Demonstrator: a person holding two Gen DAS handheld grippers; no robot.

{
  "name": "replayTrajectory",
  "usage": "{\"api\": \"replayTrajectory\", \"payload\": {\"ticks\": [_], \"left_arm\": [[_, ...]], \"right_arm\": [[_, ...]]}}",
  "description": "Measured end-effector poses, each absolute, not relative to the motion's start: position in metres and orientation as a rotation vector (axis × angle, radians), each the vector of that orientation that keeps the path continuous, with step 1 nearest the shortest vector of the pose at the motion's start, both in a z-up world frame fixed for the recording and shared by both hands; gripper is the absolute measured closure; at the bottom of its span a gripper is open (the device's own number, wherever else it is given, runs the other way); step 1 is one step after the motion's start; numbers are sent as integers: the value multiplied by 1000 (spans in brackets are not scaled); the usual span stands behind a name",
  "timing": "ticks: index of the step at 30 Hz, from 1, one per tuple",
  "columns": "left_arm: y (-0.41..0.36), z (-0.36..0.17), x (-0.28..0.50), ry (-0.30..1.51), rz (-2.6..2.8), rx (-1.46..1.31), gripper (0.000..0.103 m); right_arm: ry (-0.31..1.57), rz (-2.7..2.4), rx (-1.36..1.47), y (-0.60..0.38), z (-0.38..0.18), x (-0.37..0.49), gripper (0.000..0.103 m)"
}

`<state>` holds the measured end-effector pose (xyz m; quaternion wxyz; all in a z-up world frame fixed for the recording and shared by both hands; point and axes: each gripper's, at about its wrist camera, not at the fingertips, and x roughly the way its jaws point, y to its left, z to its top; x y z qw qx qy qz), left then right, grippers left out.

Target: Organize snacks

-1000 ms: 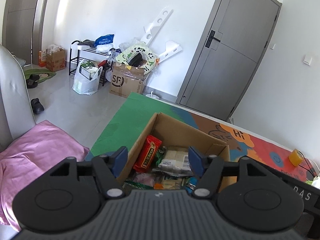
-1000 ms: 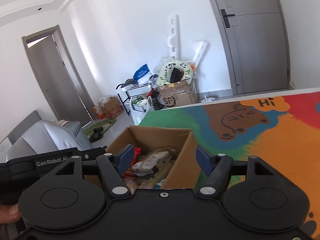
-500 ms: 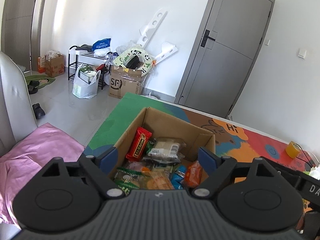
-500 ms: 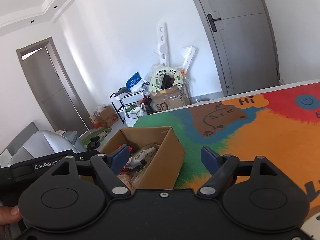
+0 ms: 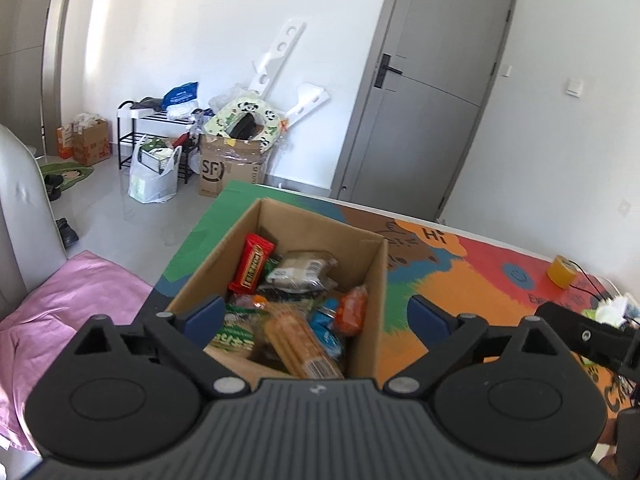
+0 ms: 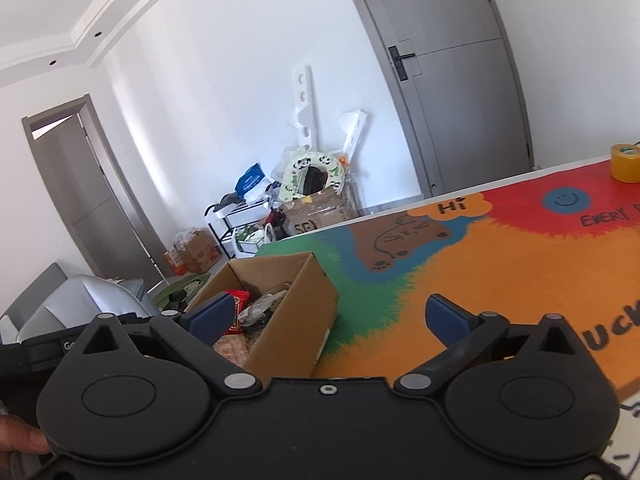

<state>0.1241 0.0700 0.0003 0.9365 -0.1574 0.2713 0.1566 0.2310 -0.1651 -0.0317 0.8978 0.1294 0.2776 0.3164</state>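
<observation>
An open brown cardboard box (image 5: pixel 372 292) stands at the near left corner of the bench (image 6: pixel 500 280), which is covered by a bright cartoon-printed mat in green, orange and red, and the snacks lie heaped inside the box: a red wrapped bar (image 5: pixel 251 264) leaning on the left wall, a clear pack of pale biscuits (image 5: pixel 302 268) toward the far side, a small orange packet (image 5: pixel 352 306) by the right wall, a long tan cracker sleeve (image 5: pixel 298 340) nearest, with green and blue wrappers between them. The left claw (image 5: pixel 316 316) hovers just above the box's near edge, its blue-tipped fingers spread wide with nothing between them; the right claw (image 6: pixel 326 318) hangs above the mat to the right of the box, likewise spread wide and empty. With every snack in view lying in the box and both claws bare, this would fit a moment just after a snack went in, or one just ahead of a snack coming out for sorting; the pictures do not settle which. A yellow tape roll (image 6: pixel 626 162) sits at the far right of the bench, well apart from the box
</observation>
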Motion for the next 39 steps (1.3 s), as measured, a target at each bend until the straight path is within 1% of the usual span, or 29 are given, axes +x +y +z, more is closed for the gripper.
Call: {"api": "replayTrajectory", "payload": {"ticks": [15,39], "left_arm": [[37,10,91,541,257,-252,1],[13,25,57,544,206,-177,0]], "right_arm": [[553,580,248,-208,-20,193,0],[538,525,201,-245,-5,153,0]]}}
